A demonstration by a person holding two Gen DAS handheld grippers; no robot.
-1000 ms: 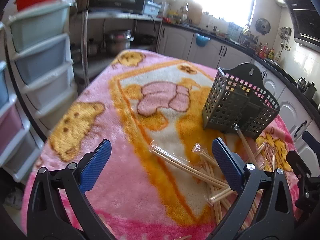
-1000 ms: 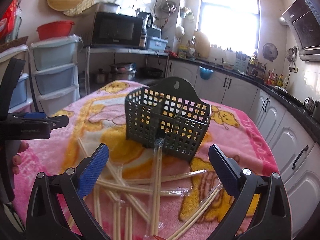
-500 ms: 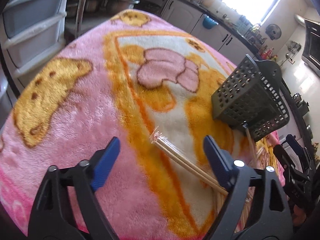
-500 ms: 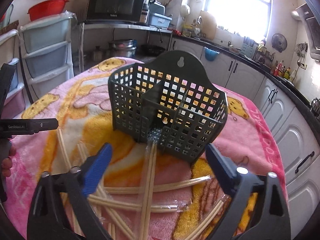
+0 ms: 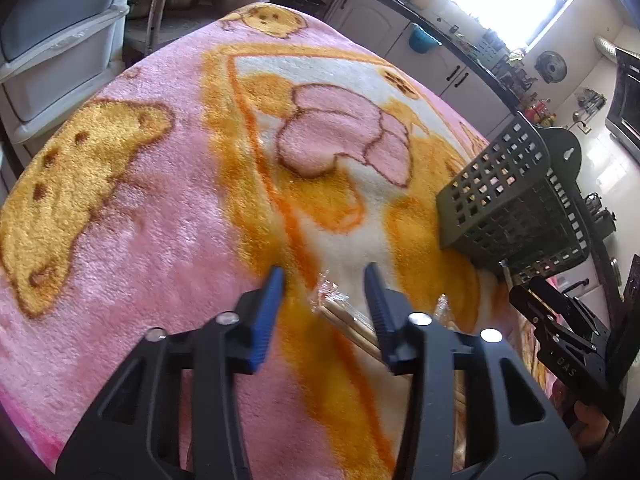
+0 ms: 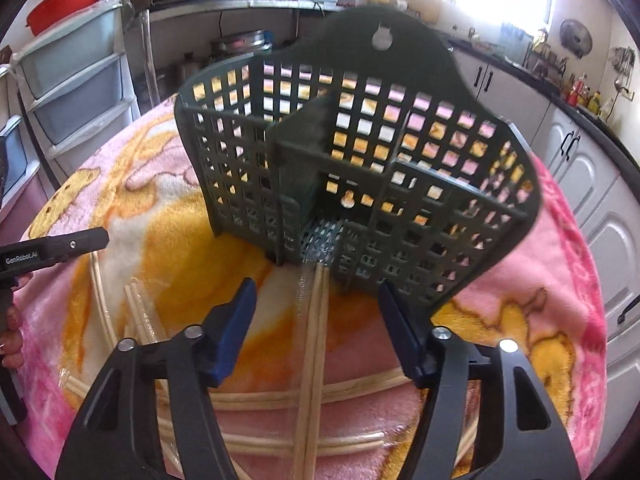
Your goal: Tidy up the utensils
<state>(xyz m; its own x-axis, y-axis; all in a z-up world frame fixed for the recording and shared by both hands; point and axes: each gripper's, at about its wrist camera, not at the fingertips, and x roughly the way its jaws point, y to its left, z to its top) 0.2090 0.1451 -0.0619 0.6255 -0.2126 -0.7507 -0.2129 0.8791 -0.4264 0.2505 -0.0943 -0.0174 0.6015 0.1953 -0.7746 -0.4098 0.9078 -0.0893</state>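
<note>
Several pairs of wooden chopsticks in clear wrappers lie on a pink and orange blanket [image 5: 152, 208]. A dark green slotted utensil basket [image 5: 504, 208] [image 6: 360, 152] lies tipped on it. My left gripper [image 5: 324, 270] hovers low over the end of one wrapped pair [image 5: 344, 316]. Its jaws are closing with that end between them, and the pads stand clear of it. My right gripper [image 6: 317, 284] is closing astride another pair [image 6: 316, 340], whose tip reaches the basket's base. A gap shows on both sides of that pair.
More wrapped chopsticks [image 6: 280, 396] cross under the right gripper. Stacked plastic drawers [image 6: 76, 80] stand left of the table, and white cabinets [image 6: 592, 176] run along the right. A hand on the left gripper shows at the left edge [image 6: 8, 320].
Both grippers have come down and forward, the left toward a chopstick end, the right toward the basket. Both pairs of jaws have narrowed a lot.
</note>
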